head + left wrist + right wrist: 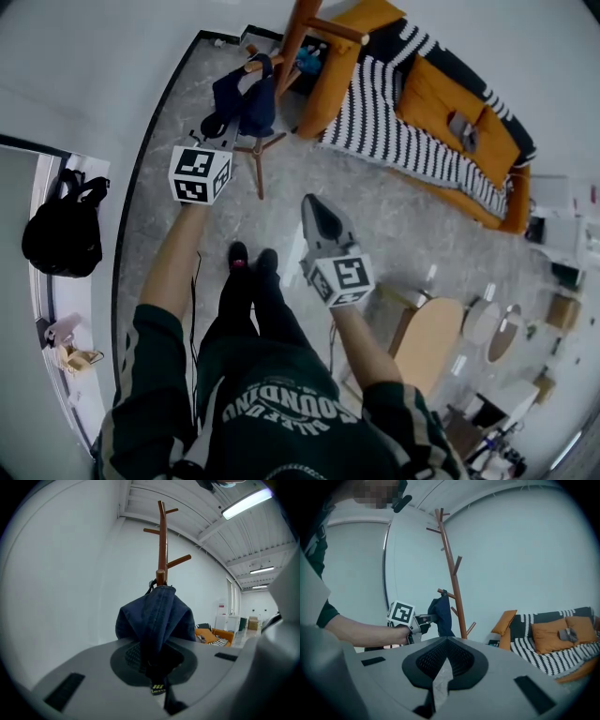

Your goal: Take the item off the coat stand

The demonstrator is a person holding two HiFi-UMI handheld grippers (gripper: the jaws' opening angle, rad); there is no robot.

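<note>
1. Head view: we see the left gripper (214, 131) stretched out toward a wooden coat stand (292, 42) that stands on the grey floor (394, 216) near the white wall
2. A dark blue garment (246, 98) hangs on the stand, and the left gripper's tip is right at the lower part of it
3. In the left gripper view the jaws are clamped on a fold of the dark blue garment, which bunches up from between them toward the stand's post
4. In the right gripper view the garment's top sits at a low peg on the left of the post, and the cloth droops from there down to the left gripper
5. The right gripper (314, 204) is held lower in the head view and to the right, well apart from the stand and the garment
6. Its own view shows its jaws together with nothing between them
7. Behind the stand there is an orange sofa (441, 94) with a black-and-white striped blanket (394, 131) spread over it and orange cushions on top
8. A black backpack (61, 234) hangs at the left edge of the head view, well away from both grippers
9. We also see the person's dark trousers and shoes on the floor between the two arms
</note>
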